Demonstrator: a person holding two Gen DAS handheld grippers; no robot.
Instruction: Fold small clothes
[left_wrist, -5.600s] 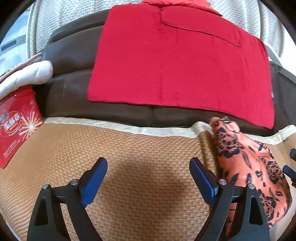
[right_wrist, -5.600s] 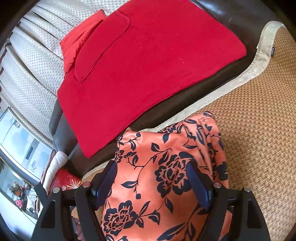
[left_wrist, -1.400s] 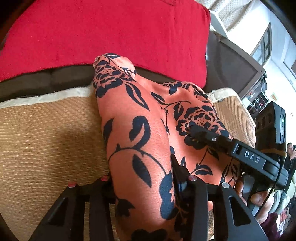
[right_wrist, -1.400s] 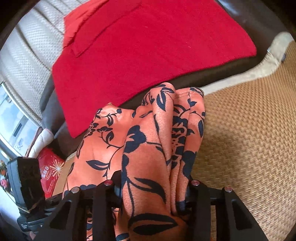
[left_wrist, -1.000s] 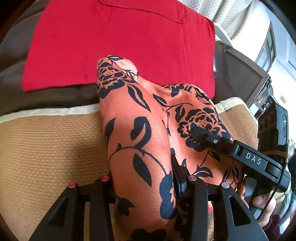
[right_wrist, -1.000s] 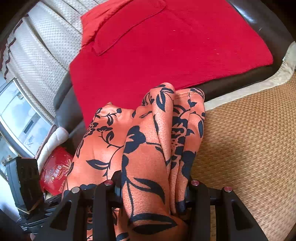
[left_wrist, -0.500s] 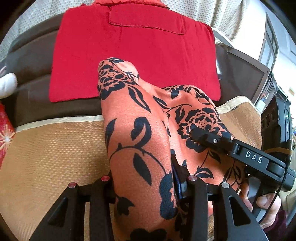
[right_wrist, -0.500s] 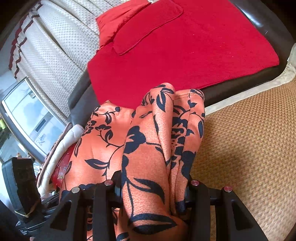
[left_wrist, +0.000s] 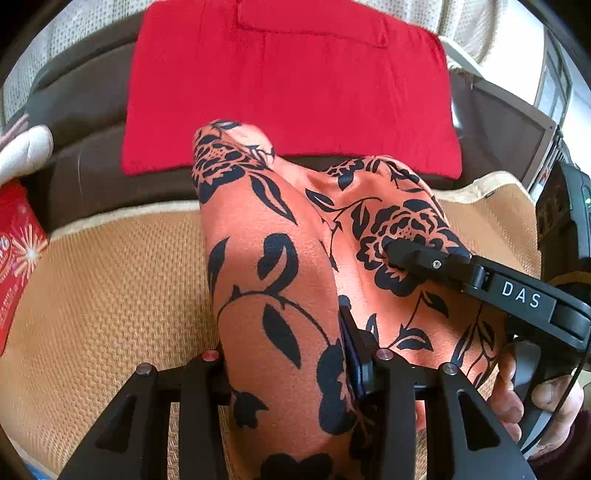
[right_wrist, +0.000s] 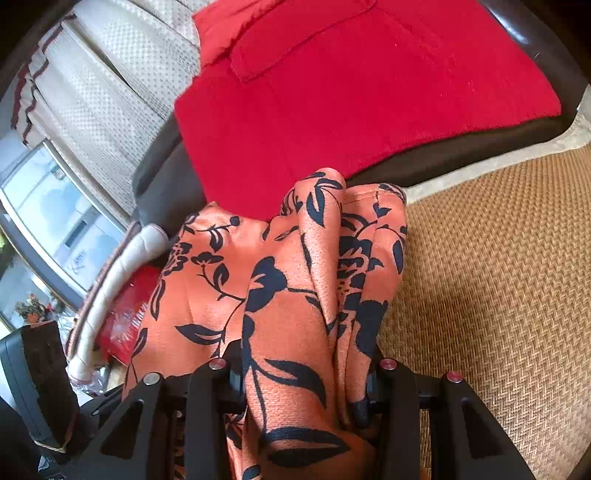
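Note:
An orange garment with black flowers (left_wrist: 280, 236) hangs bunched between both grippers, lifted above the woven mat (left_wrist: 110, 280). My left gripper (left_wrist: 291, 362) is shut on one bunched edge of it; cloth hides the fingertips. My right gripper (right_wrist: 299, 369) is shut on another bunched edge of the garment (right_wrist: 295, 280). The right gripper also shows in the left wrist view (left_wrist: 417, 258), at the right, pinching the cloth. The left gripper's body shows at the lower left of the right wrist view (right_wrist: 37, 380).
A red cloth (left_wrist: 288, 85) lies over the dark sofa back (left_wrist: 92, 96) behind the mat. A red printed box (left_wrist: 18, 254) and a white padded item (left_wrist: 22, 151) sit at the left. A curtain (right_wrist: 110, 74) and a window (right_wrist: 48, 221) are beyond.
Both grippers, each holding the garment, have shifted to the left and the views have swung; the red box and white item come into view. The grips are unchanged.

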